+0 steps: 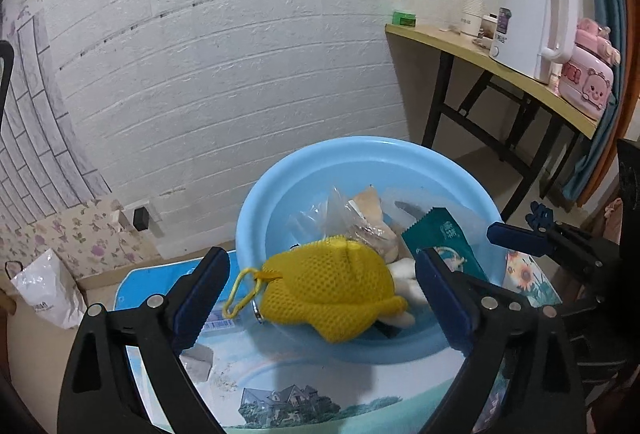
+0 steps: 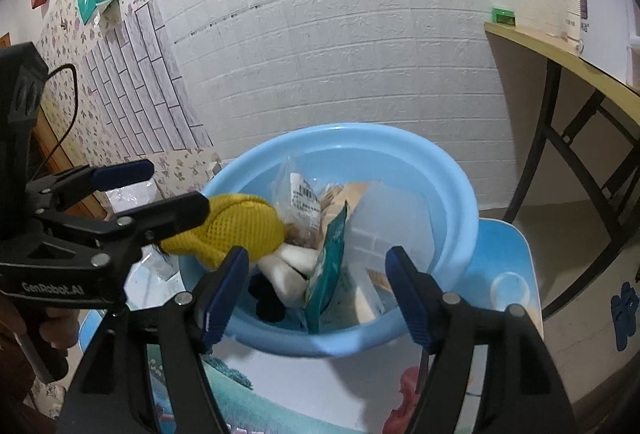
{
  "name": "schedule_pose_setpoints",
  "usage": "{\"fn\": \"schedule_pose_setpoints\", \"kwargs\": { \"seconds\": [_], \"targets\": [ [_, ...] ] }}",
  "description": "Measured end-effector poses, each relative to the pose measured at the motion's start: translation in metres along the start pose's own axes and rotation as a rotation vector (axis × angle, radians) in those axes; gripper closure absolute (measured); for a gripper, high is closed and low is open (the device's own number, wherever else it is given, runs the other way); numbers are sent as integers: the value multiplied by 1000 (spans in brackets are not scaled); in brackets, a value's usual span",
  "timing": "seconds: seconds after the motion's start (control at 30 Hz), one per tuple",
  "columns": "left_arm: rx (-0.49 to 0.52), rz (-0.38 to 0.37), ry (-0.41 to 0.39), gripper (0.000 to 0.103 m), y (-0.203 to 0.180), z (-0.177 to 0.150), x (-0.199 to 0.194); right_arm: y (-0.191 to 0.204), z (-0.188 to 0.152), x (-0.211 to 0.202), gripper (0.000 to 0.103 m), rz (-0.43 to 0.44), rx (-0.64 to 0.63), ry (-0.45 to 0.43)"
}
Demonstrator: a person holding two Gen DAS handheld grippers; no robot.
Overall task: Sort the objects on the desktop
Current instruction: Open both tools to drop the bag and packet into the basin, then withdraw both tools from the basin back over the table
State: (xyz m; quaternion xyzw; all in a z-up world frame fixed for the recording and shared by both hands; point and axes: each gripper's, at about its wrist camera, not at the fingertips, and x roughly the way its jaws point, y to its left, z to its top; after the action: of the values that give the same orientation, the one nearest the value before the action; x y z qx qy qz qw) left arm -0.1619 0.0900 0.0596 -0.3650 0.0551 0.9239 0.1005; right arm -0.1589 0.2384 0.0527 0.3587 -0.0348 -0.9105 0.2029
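In the left wrist view, the left gripper (image 1: pixel 320 298) has its fingers spread wide on either side of the yellow mesh toy (image 1: pixel 332 290), which lies over the near rim of the blue basin (image 1: pixel 280 186) beside a green packet (image 1: pixel 444 238) and clear bags. In the right wrist view, the right gripper (image 2: pixel 318 290) also stands spread and holds nothing, poised over the basin's near edge, while the left gripper's black fingers reach in from the left around the yellow toy.

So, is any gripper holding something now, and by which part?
Nothing is held. The left gripper and right gripper both have open jaws; the yellow mesh plush toy lies in the light-blue plastic basin.
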Motion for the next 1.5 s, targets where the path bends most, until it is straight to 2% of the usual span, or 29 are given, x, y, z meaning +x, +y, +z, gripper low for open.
{"fn": "schedule_pose_setpoints", "kwargs": {
  "seconds": [0.27, 0.4, 0.57, 0.63, 0.77, 1.07, 1.2, 1.33, 1.5],
  "targets": [
    [-5, 17, 10, 8, 10, -21, -10, 5, -16, 2, 29, -28, -2, 3],
    [-7, 44, 37, 8, 17, -31, -7, 11, -20, 2, 27, -53, -51, -8],
    [-34, 47, 77, 8, 28, -46, -1, 14, -23, 0, 25, -70, -53, -19],
    [-34, 53, 89, 8, 32, -51, 0, 14, -23, 1, 20, -67, -50, -23],
    [-43, 57, 85, 8, 38, -58, -5, 18, -24, 4, 16, -83, -56, -29],
    [-79, 63, 83, 8, 55, -66, -8, 19, -21, 4, 16, -92, -38, -16],
    [-95, 65, 69, 8, 64, -67, -14, 13, -22, -6, 16, -72, 16, -21],
    [-108, 87, 41, 8, 76, -74, -25, 7, -30, -18, 16, -103, 33, -17],
    [-144, 115, 52, 8, 94, -89, -27, 5, -37, -27, 16, -127, 40, -9]
  ]
}}
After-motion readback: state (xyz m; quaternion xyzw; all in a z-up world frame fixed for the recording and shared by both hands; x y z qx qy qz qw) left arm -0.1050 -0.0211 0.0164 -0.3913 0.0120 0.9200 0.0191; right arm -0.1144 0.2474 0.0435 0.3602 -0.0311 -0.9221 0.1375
